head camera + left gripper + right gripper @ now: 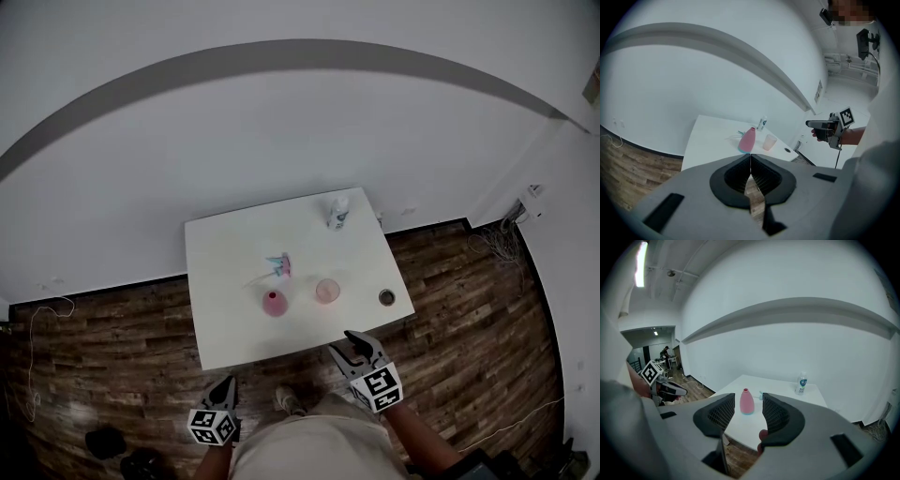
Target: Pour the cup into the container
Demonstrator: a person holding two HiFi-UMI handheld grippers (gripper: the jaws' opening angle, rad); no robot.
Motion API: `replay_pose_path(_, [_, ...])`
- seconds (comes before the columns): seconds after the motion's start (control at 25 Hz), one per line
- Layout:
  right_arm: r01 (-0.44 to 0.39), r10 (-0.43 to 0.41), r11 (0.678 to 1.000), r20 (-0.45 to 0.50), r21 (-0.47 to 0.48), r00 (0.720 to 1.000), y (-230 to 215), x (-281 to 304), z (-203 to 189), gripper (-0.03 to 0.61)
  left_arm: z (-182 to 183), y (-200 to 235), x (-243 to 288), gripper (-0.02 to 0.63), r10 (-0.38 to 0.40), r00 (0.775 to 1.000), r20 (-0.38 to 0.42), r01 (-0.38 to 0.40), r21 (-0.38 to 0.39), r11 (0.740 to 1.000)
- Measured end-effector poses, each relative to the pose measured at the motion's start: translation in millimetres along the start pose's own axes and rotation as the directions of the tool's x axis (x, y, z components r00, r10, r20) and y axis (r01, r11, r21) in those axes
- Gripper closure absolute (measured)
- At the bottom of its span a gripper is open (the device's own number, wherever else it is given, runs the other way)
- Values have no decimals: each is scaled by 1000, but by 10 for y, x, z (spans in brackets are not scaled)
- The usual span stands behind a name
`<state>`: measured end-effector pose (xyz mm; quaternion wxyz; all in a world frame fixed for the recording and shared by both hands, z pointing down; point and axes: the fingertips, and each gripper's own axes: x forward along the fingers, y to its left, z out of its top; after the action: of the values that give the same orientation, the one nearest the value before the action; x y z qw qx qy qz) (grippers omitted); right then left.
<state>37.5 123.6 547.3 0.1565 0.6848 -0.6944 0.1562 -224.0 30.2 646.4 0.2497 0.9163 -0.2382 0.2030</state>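
Bench: a white square-topped bench (220,323) stands on a dark wood-plank floor (112,347) against a white wall.

Task items: the translucent pale-pink plastic cup (327,291) stands upright on the bench, towards its near edge and right of centre in the head view. Just beside it, to its left and not touching, stands the opaque pink flask-shaped container with a narrow neck (274,303), also upright. What the cup holds cannot be made out.

Other items on the bench: a clear plastic bottle with a white and green label (337,212) stands upright at the far edge. A small pink-and-teal object (279,266) lies behind the container; it is too small to identify. A small dark round item (386,297) sits near the right front corner, well apart from the cup.

Left gripper (228,382): held low beside the person's body, over the floor, short of the bench's near edge. Its jaws are together with nothing between them.

Right gripper (354,337): its tips are at the bench's near edge in the head view, pointing towards the cup and container without touching either. Its jaws stand apart and empty; the container shows through the gap at a distance.
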Motion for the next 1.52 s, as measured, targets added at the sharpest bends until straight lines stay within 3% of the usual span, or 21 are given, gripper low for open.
replay_pose_path(0.52, [4, -3, 1000, 73, -5, 997, -341, -855, -71, 391, 56, -1062, 264, 604, -40, 999, -7, 41, 79, 996])
replay_pose_path(1.0, [-22, 28, 999, 145, -47, 989, -568, -1703, -136, 391, -315, -2058, 94, 604, -13, 1000, -19, 15, 99, 995])
replay_pose_path(1.52, [-63, 70, 996, 140, -57, 988, -585, -2552, -640, 391, -966, -2779, -330, 604, 69, 996, -54, -62, 117, 991])
